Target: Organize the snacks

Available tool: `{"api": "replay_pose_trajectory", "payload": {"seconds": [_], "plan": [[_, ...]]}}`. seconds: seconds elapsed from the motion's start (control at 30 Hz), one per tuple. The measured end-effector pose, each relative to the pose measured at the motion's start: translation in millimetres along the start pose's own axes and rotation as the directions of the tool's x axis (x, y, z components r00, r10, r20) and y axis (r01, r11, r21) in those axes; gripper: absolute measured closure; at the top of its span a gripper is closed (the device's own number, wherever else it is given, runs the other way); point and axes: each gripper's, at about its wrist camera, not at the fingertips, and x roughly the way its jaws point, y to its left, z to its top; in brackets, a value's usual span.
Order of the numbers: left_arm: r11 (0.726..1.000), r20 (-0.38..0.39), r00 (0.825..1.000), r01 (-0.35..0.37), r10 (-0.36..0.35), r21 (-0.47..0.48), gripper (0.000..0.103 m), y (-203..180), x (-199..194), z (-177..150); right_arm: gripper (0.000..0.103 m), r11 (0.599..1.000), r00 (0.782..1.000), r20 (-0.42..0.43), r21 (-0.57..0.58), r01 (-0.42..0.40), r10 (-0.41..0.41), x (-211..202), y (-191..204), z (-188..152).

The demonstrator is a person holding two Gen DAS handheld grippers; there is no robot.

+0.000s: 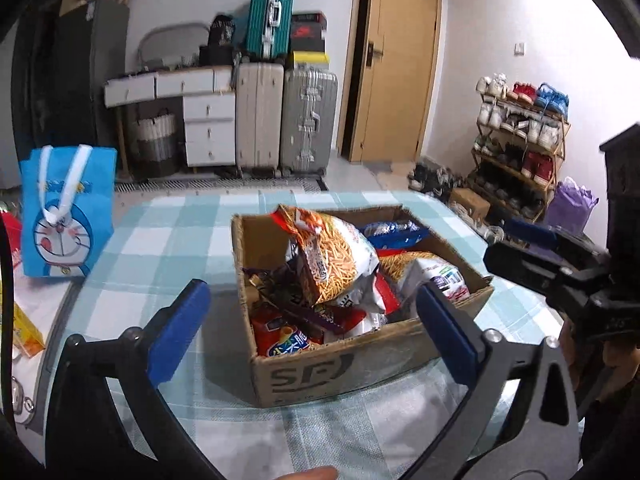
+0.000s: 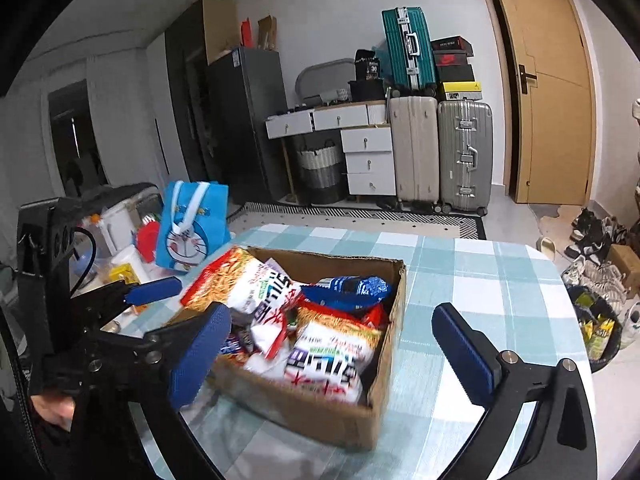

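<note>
Two grippers hang over a table (image 1: 168, 236) covered in a pale blue-and-white check cloth. The left gripper (image 1: 312, 320) has its blue-padded fingers (image 1: 180, 324) spread wide with nothing between the pads; the near left corner of the cardboard box (image 1: 352, 364) lies below the gap. The right gripper (image 2: 332, 352) is likewise spread wide and pinches nothing, its fingers (image 2: 464, 344) above the box's near side. The box sits on the middle of the table, open-topped and heaped with snack bags (image 1: 332, 260): orange-patterned packs, a blue pack (image 2: 348, 286) toward the far side, red ones at the near end. A blue cartoon tote bag (image 1: 66, 212) stands upright near the table's far left edge, well apart from the box
</note>
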Motion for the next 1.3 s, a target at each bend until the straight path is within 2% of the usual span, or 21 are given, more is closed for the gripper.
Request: {"api": "replay_pose_trajectory", "payload": {"seconds": [0.23,0.4,0.53,0.73,0.87,1.1,1.3], "plan": [[0.999,0.051,0.999,-0.011,0.009,0.032,0.0,7.3,-33.3,-14.6,0.0,1.0,0.999,0.05,-0.006,-0.021,0.021,-27.4,7.4,-19.0],[1.0,0.073,0.997,-0.02,0.019,0.015,0.0,7.4,-67.8,-36.0,0.0,0.999,0.996,0.084,-0.008,-0.031,0.032,-42.7,13.9,-37.2],[1.0,0.073,0.997,-0.027,0.027,0.005,0.0,6.1,-77.2,-51.2,0.0,1.0,0.995,0.097,-0.008,-0.026,0.027,-49.3,16.8,-48.9],[0.998,0.085,0.995,-0.057,0.057,0.003,0.0,5.3,-77.2,-68.5,0.0,1.0,0.994,0.11,-0.011,-0.006,0.008,-54.6,19.1,-66.3],[0.997,0.13,0.989,-0.069,0.065,0.027,0.0,6.6,-78.6,-78.2,0.0,1.0,0.992,0.129,-0.015,0.003,-0.001,-54.8,18.9,-75.3],[0.995,0.137,0.986,-0.095,0.091,0.023,0.0,12.0,-76.0,-86.0,0.0,0.999,0.986,0.167,-0.03,0.027,-0.022,-54.7,20.1,-83.5],[0.997,0.157,0.984,-0.082,0.079,0.013,0.0,14.5,-77.0,-89.8,0.0,0.999,0.981,0.194,-0.045,0.02,-0.011,-57.3,23.2,-86.5]]}}
